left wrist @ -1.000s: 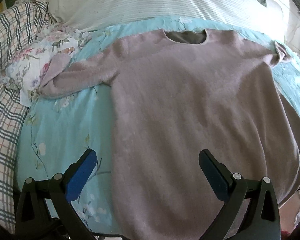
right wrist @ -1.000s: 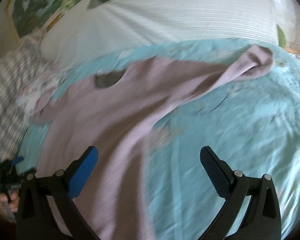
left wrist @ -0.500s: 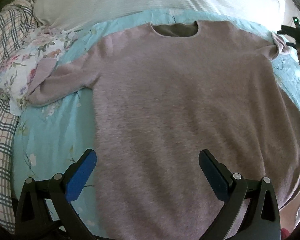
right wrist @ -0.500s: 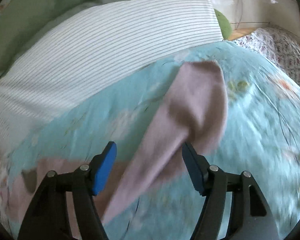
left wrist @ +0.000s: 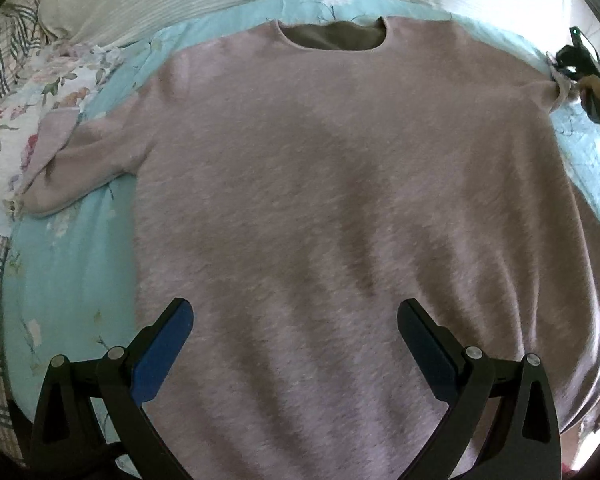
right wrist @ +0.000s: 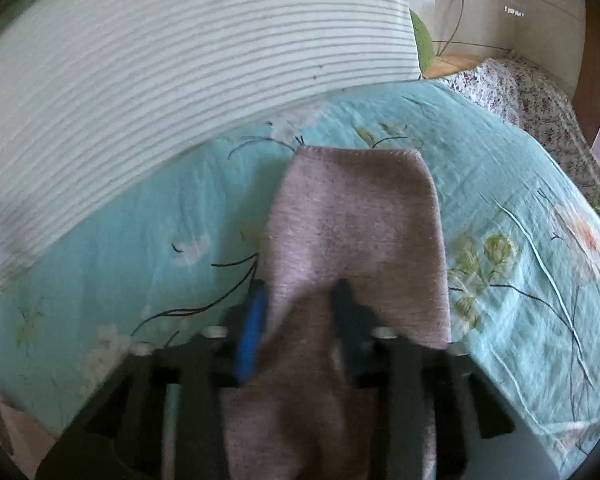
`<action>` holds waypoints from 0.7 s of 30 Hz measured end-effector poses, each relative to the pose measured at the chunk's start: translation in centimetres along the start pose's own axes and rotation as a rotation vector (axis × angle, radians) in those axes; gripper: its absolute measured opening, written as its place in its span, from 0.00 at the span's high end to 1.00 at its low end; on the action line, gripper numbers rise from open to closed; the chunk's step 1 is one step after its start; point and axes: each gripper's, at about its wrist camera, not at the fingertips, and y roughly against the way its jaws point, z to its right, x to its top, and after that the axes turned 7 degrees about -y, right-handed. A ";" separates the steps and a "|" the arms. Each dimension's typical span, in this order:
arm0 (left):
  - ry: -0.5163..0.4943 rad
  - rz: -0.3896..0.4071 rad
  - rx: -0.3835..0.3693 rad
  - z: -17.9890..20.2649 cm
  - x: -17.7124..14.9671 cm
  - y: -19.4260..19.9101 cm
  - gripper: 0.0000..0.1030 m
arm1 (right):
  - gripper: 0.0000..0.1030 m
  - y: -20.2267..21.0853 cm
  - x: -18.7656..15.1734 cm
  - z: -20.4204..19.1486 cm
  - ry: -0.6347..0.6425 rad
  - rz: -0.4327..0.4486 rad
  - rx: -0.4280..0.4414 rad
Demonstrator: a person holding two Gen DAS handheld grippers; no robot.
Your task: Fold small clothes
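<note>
Sweater [left wrist: 340, 208] flat on sheet [left wrist: 68, 264]; left gripper [left wrist: 294, 344] spread wide above hem, holding nothing; right gripper [right wrist: 298, 312] just closed, pinching sleeve [right wrist: 356, 216].

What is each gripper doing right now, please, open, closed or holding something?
Left gripper: open, empty, above the pink sweater.
Right gripper: jaws just closing, shut on the sweater's sleeve.

Left tongs [left wrist: 294, 344] spread wide, angled down; right tongs [right wrist: 298, 300] just closed, pinching sleeve [right wrist: 356, 232]
</note>
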 end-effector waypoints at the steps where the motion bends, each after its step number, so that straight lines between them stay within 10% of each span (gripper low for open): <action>1: 0.004 0.003 -0.008 0.0 0.0 0.0 0.01 | 0.96 0.7 -0.2 -0.1 -0.006 0.004 0.026; 9: 0.050 0.055 -0.058 -1.0 -0.2 1.2 0.01 | 0.96 7.2 -6.2 -6.8 0.097 -0.079 0.427; 21: 0.222 0.153 -0.180 -5.9 -1.0 3.3 0.01 | 0.96 15.0 -26.3 -24.6 0.352 -0.373 0.928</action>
